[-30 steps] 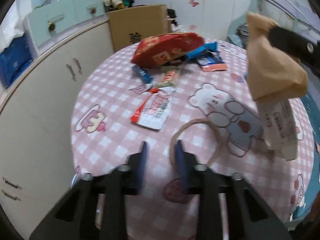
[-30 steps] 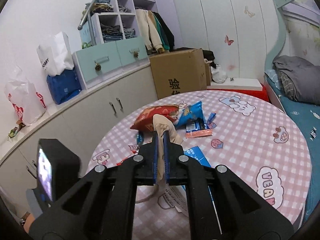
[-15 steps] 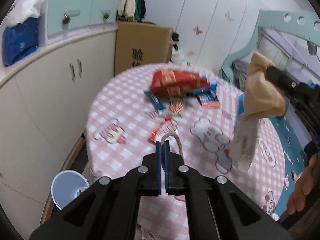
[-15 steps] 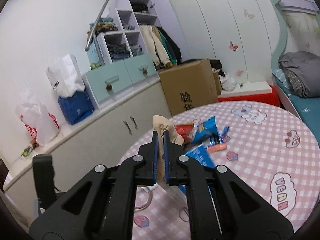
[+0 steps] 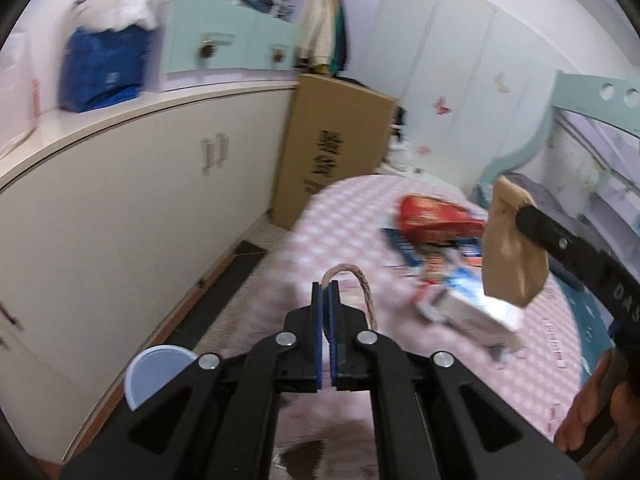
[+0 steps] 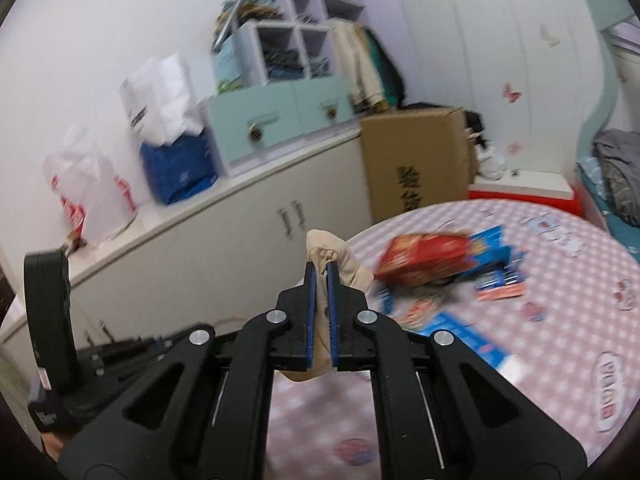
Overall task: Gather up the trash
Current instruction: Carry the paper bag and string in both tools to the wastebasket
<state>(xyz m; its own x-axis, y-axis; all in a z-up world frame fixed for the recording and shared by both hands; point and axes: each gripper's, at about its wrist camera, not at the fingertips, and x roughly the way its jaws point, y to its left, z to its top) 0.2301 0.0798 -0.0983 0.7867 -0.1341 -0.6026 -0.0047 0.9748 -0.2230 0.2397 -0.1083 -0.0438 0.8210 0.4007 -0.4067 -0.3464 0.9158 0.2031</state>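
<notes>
The right gripper point(image 6: 321, 270) clamps the crumpled top of a light, soft paper bag point(image 5: 513, 246) hanging above the tabletop point(image 5: 540, 344); the left gripper point(image 5: 325, 294) pinches its thin twine handle point(image 5: 362, 280), likely a secure hold.

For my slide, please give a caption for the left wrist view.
Left claw shut on a twine loop, right claw holding a brown paper bag above the littered table.

Left gripper point(image 5: 326, 292) clamped on rope loop point(image 5: 356, 284), tilted down. Right gripper point(image 6: 321, 272) clamped on brown bag point(image 6: 336, 258); hand point(image 5: 588, 412) gripped its handle.
</notes>
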